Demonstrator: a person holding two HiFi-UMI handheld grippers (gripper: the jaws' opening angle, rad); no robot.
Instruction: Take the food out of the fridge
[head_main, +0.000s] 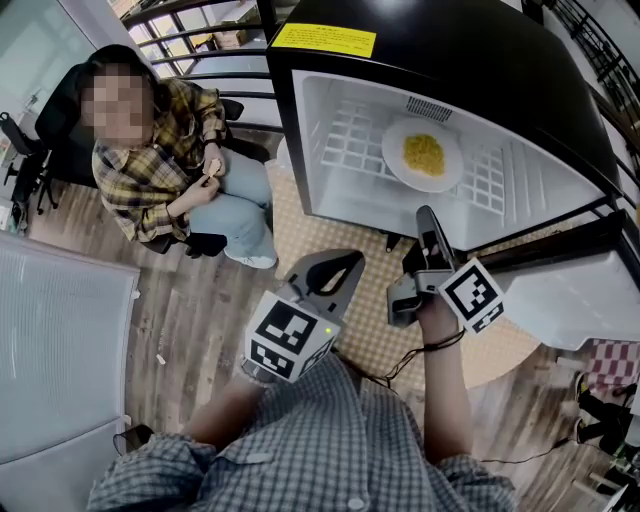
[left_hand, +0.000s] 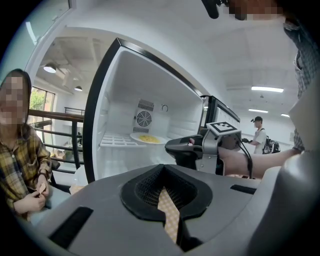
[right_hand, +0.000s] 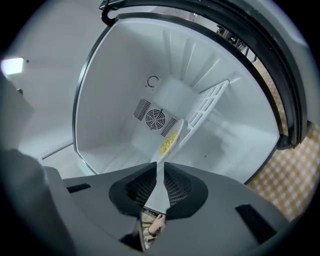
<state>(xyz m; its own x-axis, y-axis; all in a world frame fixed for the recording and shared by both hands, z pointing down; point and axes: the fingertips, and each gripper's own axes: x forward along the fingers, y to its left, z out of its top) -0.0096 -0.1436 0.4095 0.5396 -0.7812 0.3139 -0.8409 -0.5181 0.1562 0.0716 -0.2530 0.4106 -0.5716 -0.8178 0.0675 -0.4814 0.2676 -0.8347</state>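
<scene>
**Plate of yellow food on the fridge shelf, both grippers closed and empty**

The fridge (head_main: 312, 150) stands open. Inside it there is only one white plate (head_main: 395, 170), which lies flat on the wire shelf (head_main: 345, 140) near the back wall. On the plate is a small heap of yellow food (head_main: 424, 153). It may be noodles or rice, but the view is too coarse to decide.

The plate looks stiff, smooth and rather light, so I judge that it is slippery and may break if it falls. The food seems loose and would slide off a tilted plate. The best hold is the front rim, with the plate kept level.

The right gripper (head_main: 424, 214) is just before the opening, its jaws together with nothing between them. The left gripper (head_main: 340, 268) is further back, also closed and empty.
</scene>
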